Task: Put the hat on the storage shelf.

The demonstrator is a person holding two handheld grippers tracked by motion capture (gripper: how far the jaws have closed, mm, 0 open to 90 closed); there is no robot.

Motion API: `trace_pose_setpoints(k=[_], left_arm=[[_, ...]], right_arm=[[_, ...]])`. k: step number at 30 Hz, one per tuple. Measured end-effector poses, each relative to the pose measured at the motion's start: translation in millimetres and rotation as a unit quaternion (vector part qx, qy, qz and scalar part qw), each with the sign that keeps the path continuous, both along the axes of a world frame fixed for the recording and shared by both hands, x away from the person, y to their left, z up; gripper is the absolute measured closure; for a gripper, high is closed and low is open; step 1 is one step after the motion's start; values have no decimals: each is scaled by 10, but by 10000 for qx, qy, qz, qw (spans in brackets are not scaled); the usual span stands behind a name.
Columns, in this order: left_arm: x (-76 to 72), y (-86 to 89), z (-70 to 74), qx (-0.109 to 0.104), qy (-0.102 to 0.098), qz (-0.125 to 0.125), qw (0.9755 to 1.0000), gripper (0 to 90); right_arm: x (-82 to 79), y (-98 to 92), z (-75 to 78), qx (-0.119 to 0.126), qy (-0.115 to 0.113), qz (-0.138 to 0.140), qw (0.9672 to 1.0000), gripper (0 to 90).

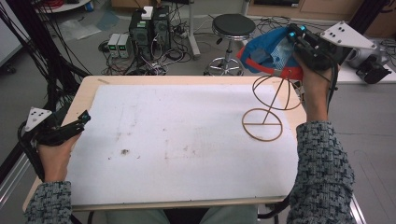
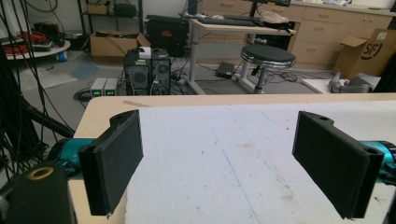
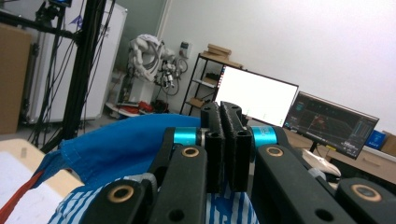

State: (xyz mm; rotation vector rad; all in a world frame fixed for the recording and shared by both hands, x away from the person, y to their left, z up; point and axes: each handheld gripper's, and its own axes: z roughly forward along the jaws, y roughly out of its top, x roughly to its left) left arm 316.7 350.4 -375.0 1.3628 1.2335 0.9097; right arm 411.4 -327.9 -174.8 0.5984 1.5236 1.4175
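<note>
A blue cap with a red brim (image 1: 266, 52) hangs in the air above a wire hat stand (image 1: 266, 109) at the table's far right. My right gripper (image 1: 295, 36) is shut on the cap's fabric, seen up close as blue cloth (image 3: 116, 144) below the pressed-together jaws of that right gripper (image 3: 226, 144). The stand's round base rests on the white mat (image 1: 187, 140) and its wire dome sits just under the cap. My left gripper (image 1: 84, 119) rests low at the table's left edge, and in its own view the left gripper (image 2: 217, 158) stands wide open over the bare mat (image 2: 224, 154).
Behind the table, a black round stool (image 1: 233, 25) and computer towers (image 1: 149, 28) with cables stand on the floor. The wooden table edge (image 1: 88, 88) borders the mat. Monitors (image 3: 254, 100) show far off in the right gripper view.
</note>
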Motion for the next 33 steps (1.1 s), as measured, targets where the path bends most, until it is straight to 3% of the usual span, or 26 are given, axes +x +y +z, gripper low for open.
trace_pose_setpoints(k=[5, 15, 33], left_arm=[[1, -5, 0, 2, -1, -14, 10000, 164], [4, -19, -2, 10, 3, -20, 10000, 164], [6, -31, -3, 15, 17, -38, 10000, 164]], right_arm=[[-82, -55, -98, -146, 60, 39, 9999, 880], [-177, -167, -271, -135, 170, 144, 9997, 880], [-308, -162, -574, -210, 383, 254, 9987, 880]])
